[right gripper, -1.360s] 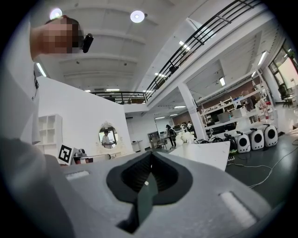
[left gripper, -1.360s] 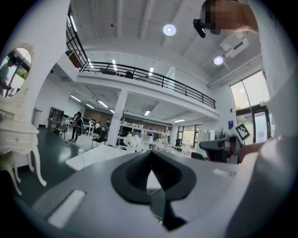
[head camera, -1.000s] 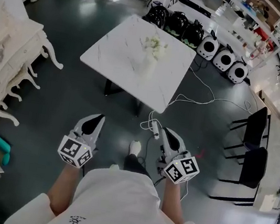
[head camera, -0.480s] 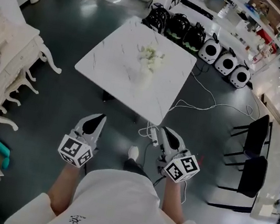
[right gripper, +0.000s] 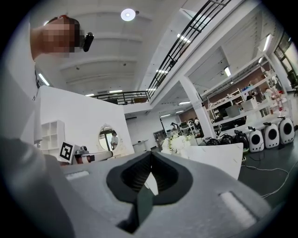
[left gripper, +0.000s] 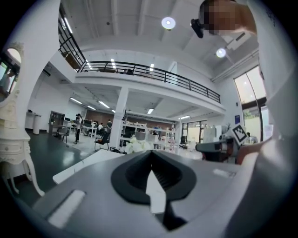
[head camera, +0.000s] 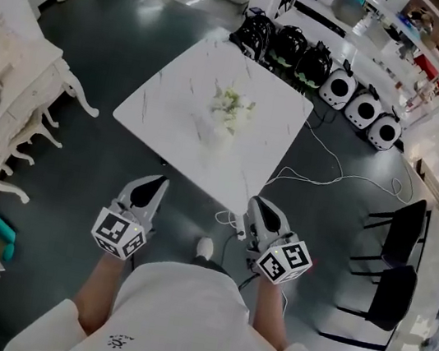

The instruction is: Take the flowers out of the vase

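Tongs in both hands are pressed together with nothing between them: the left tongs (head camera: 155, 179) and the right tongs (head camera: 254, 202) are held level, side by side above the dark floor (head camera: 89, 157), just short of the near corner of the white marble tabletop (head camera: 174, 96). From its own camera, the left tongs (left gripper: 150, 154) show the jaws meeting at the tips, and the right tongs (right gripper: 150, 154) look the same. The flowers (head camera: 232, 102), a pale white and green bunch, stand near the middle of the tabletop, well apart from both tongs. The vase (head camera: 222, 128) under them is hard to tell from the white top. Beyond the far edge of the tabletop a row of black bags (head camera: 289, 47) and white domed carriers (head camera: 364, 110) sits on the floor. A white carved dresser (head camera: 2, 105) stands to the left of the tabletop, two black chairs (head camera: 397, 250) stand to its right, and a white cable (head camera: 319, 175) trails off past its right corner.
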Action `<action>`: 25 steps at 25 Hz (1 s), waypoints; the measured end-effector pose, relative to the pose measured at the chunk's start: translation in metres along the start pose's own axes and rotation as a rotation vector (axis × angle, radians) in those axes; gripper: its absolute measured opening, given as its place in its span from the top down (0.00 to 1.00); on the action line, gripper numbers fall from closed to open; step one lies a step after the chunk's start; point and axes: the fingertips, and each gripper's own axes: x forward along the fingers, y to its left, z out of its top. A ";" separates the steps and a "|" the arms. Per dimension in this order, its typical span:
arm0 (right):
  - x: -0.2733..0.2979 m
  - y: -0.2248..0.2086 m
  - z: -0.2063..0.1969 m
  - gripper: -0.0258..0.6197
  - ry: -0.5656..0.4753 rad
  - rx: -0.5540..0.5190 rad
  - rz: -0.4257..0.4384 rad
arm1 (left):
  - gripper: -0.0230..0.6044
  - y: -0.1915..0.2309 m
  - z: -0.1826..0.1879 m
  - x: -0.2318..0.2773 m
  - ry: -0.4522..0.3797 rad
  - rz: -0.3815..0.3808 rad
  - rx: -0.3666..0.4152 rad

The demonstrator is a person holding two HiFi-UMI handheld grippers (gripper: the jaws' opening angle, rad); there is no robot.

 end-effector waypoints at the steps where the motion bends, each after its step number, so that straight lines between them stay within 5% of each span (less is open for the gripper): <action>1: 0.004 -0.006 0.002 0.96 0.003 -0.003 0.007 | 0.98 0.001 0.000 0.007 0.001 0.004 0.002; 25: 0.048 -0.114 0.014 0.96 0.054 0.002 0.112 | 0.98 0.007 -0.006 0.113 0.004 0.112 -0.016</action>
